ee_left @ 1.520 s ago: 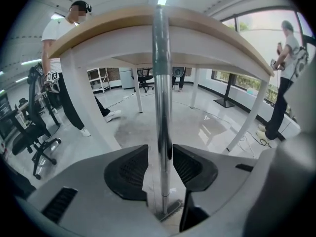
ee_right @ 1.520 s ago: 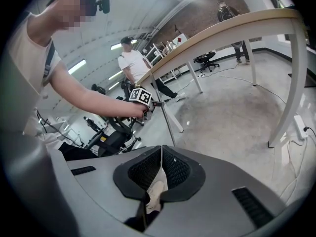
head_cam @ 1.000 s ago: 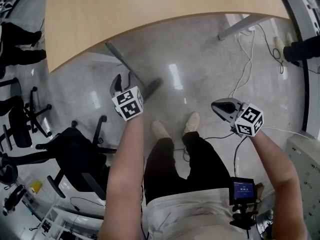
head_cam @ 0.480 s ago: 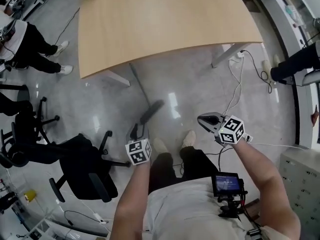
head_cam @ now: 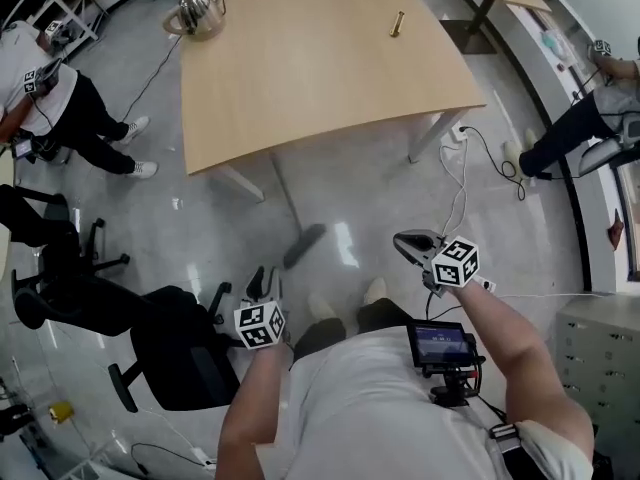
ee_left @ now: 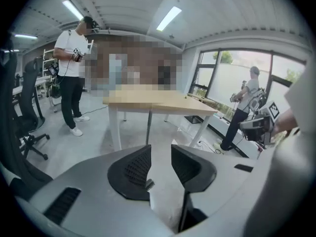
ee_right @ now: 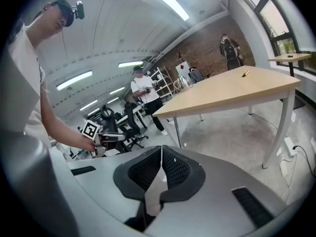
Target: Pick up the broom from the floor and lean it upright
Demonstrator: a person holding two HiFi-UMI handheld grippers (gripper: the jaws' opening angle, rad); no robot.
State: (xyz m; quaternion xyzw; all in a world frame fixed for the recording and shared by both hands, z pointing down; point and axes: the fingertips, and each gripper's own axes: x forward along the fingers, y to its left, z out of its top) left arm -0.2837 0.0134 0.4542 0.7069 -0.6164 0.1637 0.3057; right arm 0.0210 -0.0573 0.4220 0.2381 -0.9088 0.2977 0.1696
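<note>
Grey plastic, the left gripper (ee_left: 160, 154) is held out by a person in a white shirt. Its jaws stand apart with nothing between them, having just been closing. The right gripper (ee_right: 161, 152) beside it is clenched, its ridged pads meeting on nothing. A small black screen (head_cam: 440, 343) rides at the person's chest, and a black office chair (head_cam: 180, 353) stands just to the left. Ahead of the person's shoes, the dark-headed broom with a thin grey handle (head_cam: 303, 245) rests its head on the glossy grey floor (head_cam: 380, 168). Its handle slants up toward the near edge of the light wooden table (head_cam: 320, 68), clear of both grippers. White cables (head_cam: 462, 183) trail beside a table leg. Far across the tabletop sit a small brass cylinder (head_cam: 397, 23) and a metal kettle (head_cam: 195, 13).
</note>
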